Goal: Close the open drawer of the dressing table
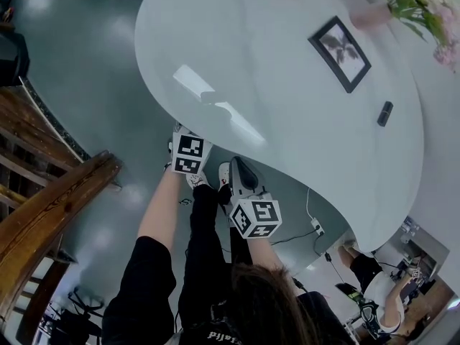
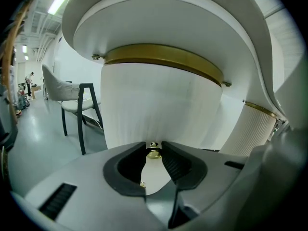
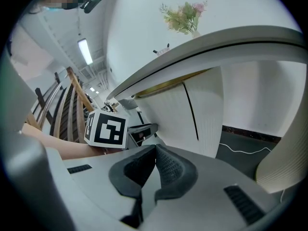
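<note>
Though not confirmed fully seated, drawer [image 2: 159, 109]: white fluted front tucked under edge of counter [image 1: 273, 70], nothing projecting past that edge in head view; judged closed or very nearly so.
Drawer location: directly below counter, brass band [image 2: 163, 57] along top of front, small brass knob [image 2: 153, 152] low on front.
Seam check: dark vertical seam [image 3: 191, 110] in right gripper view, fluted faces on either side about level; no clear gap made out.
Work done: closing travel judged largely complete.
Work left: final press home if any play exists, then release of knob; neither verifiable from these views.
Left gripper [image 2: 154, 146]: aimed forward and somewhat downward at drawer front; jaws part-way apart and pinching knob, one pad on each side.
Left arm: forearm [image 1: 159, 214] stretched forward, marker cube [image 1: 188, 155] at counter edge; jaws hidden beneath counter in head view.
Right gripper [image 3: 155, 150]: jaws pressed together at tips, nothing between them; held just beside left gripper, short of drawer front, touching nothing visible.
Right arm: second marker cube [image 1: 256, 218] nearer to body than left one, tilted downward; idle by appearance, no part in the grip.
Risk note: knob small and rounded, so slip of pads judged possible under an off-line push.
</note>
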Demonstrator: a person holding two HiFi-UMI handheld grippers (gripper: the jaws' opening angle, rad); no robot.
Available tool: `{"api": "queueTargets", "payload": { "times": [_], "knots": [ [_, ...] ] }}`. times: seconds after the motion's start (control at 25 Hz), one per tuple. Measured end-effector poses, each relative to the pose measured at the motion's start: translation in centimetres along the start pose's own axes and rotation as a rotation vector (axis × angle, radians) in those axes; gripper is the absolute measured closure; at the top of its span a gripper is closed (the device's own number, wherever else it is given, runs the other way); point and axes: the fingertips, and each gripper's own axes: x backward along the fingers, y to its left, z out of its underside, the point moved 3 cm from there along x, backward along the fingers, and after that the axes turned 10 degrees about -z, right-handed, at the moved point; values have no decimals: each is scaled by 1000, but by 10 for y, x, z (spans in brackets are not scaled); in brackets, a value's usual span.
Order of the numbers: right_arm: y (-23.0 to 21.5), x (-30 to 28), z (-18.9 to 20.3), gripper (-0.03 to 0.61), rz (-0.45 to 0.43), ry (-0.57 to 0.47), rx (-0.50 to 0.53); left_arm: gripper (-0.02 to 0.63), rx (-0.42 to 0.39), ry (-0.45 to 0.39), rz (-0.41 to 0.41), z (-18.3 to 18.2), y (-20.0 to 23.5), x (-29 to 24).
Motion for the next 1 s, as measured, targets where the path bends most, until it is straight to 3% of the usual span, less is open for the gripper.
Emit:
{"api": "queueTargets", "payload": {
  "times": [0.36, 0.56, 0.8, 1.0],
  "knots": [
    [3, 5, 3, 555, -12, -2, 9, 497, 46, 18, 9, 1, 0, 1],
    [13, 12, 3, 555, -36, 2, 16, 429, 78, 29, -24, 3, 1, 13],
    [18, 26, -7, 555, -45, -1, 40, 425, 89, 78, -33, 7, -7, 46],
    [17, 47, -18, 555, -28, 2, 59, 425, 184, 81, -80, -3, -13, 89]
  ]
}}
